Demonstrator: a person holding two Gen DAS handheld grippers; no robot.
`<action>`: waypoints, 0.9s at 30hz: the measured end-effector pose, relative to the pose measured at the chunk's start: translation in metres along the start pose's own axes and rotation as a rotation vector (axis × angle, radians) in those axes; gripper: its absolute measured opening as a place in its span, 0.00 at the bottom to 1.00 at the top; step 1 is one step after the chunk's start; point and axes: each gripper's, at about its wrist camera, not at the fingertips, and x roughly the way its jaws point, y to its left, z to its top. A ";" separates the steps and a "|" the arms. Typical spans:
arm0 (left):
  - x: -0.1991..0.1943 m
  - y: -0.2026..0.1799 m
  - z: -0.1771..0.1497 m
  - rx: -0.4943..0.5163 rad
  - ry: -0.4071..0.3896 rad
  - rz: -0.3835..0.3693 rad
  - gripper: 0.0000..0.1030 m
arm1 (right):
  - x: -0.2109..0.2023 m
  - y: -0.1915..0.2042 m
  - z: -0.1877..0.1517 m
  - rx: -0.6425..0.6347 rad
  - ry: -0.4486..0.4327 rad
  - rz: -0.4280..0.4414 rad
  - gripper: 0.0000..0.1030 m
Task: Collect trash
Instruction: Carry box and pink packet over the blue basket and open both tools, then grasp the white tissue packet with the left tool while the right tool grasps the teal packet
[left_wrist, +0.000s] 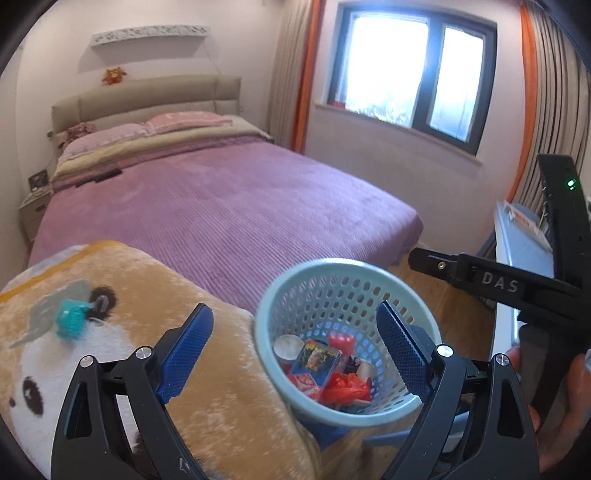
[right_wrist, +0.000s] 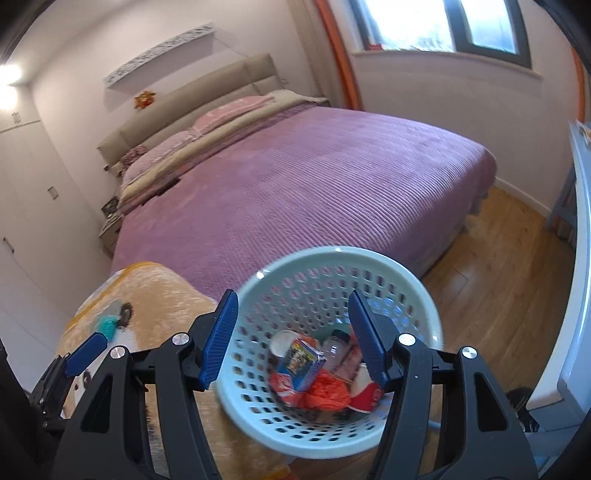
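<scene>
A pale blue perforated basket (left_wrist: 295, 291) holds trash: a small printed box (left_wrist: 314, 360), red plastic wrap (left_wrist: 343, 386) and a white cup (left_wrist: 286, 345). It shows in the right wrist view too (right_wrist: 332, 258), with the box (right_wrist: 301, 362) and a small bottle (right_wrist: 334, 349). My left gripper (left_wrist: 299, 350) is open and empty, over the basket. My right gripper (right_wrist: 295, 338) is open and empty, its fingers straddling the basket's near rim. A small teal object (left_wrist: 70, 319) lies on the tan plush blanket (left_wrist: 207, 391).
A bed with a purple cover (left_wrist: 221, 199) fills the middle. A window (left_wrist: 410, 70) is at the back right. A white-blue cabinet (left_wrist: 517, 251) stands on the right over a wooden floor (right_wrist: 498, 280). A nightstand (left_wrist: 33, 210) is far left.
</scene>
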 end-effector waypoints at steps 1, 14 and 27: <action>-0.012 0.007 0.000 -0.012 -0.019 0.001 0.85 | -0.004 0.012 0.000 -0.018 -0.009 0.014 0.57; -0.137 0.101 -0.016 -0.151 -0.194 0.205 0.86 | -0.014 0.135 -0.013 -0.215 -0.042 0.158 0.57; -0.212 0.225 -0.079 -0.346 -0.128 0.556 0.86 | 0.015 0.243 -0.047 -0.344 -0.032 0.287 0.64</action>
